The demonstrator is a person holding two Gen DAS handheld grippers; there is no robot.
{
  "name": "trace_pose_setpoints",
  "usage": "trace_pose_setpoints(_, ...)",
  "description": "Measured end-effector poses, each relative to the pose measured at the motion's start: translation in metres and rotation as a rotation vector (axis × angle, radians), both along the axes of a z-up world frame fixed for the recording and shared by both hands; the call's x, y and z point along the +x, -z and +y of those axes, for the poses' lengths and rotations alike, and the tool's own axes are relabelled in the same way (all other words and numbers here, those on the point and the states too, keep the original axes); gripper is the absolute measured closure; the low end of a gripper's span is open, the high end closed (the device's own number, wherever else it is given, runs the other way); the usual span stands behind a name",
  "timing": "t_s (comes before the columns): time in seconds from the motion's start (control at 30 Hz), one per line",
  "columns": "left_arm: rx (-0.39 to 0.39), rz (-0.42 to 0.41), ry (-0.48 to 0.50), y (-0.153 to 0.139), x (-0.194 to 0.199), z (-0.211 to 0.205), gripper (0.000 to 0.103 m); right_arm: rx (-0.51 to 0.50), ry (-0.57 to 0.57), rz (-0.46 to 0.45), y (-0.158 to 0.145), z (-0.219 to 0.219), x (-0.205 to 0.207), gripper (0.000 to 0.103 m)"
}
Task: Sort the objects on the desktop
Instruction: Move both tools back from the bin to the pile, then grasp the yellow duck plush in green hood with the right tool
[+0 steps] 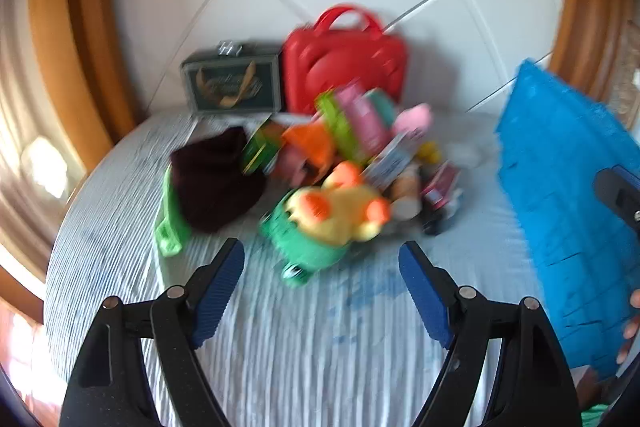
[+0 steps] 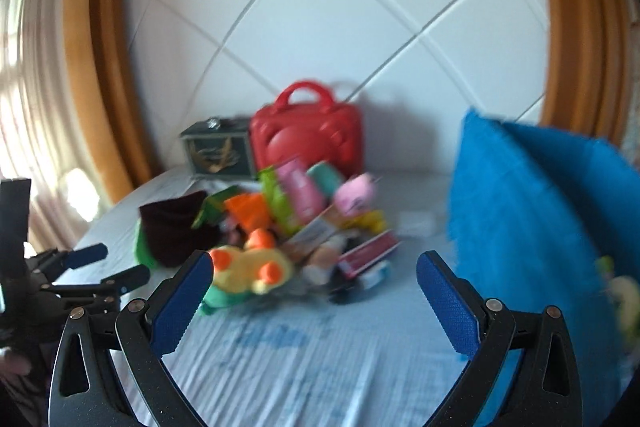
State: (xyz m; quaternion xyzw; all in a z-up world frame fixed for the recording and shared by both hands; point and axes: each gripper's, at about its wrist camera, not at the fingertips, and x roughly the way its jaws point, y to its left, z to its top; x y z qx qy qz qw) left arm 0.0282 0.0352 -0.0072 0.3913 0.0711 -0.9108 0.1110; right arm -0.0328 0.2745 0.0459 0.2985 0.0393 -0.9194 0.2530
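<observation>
A blurred heap of small objects lies on the striped cloth: a yellow and orange plush toy (image 1: 340,207) on a green basket (image 1: 304,247), a dark maroon pouch (image 1: 216,179), pink and green packets (image 1: 360,119) and a red box (image 1: 440,187). The plush toy (image 2: 248,263) and the pouch (image 2: 176,227) also show in the right wrist view. My left gripper (image 1: 322,263) is open and empty just short of the basket. My right gripper (image 2: 314,279) is open and empty in front of the heap.
A red carry case (image 1: 344,63) and a dark green tin box (image 1: 232,79) stand at the back against a white panelled wall. A blue towel (image 1: 568,195) rises at the right. The left gripper shows at the left of the right wrist view (image 2: 106,267).
</observation>
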Motion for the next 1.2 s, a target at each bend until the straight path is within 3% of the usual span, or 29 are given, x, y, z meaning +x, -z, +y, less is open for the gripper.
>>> trace_pose_setpoints(0.13,-0.003,-0.084,-0.059,0.032,-0.005,-0.021,0.023,0.021,-0.024,-0.069,0.030,-0.020,-0.021,0.000)
trace_pose_setpoints(0.4,0.097,-0.226,-0.116,0.086,-0.028,-0.049,0.023,0.115,-0.073,-0.170,0.087,-0.058,-0.063,0.000)
trace_pose_setpoints(0.53,0.093,-0.253,-0.132,0.100,-0.047,-0.054,0.023,0.156,-0.106,-0.230,0.113,-0.078,-0.083,0.000)
trace_pose_setpoints(0.93,0.187,-0.319,-0.011,0.156,-0.128,-0.041,0.023,0.215,-0.139,-0.402,0.168,-0.122,-0.147,0.000)
trace_pose_setpoints(1.03,0.156,-0.353,0.012,0.173,-0.144,-0.039,0.023,0.219,-0.167,-0.451,0.182,-0.134,-0.156,0.000)
trace_pose_setpoints(1.1,0.167,-0.352,0.015,0.178,-0.147,-0.046,0.021,0.245,-0.181,-0.453,0.189,-0.142,-0.160,0.005)
trace_pose_setpoints(1.2,0.139,-0.329,0.014,0.175,-0.146,-0.055,0.014,0.267,-0.206,-0.465,0.198,-0.154,-0.163,0.023)
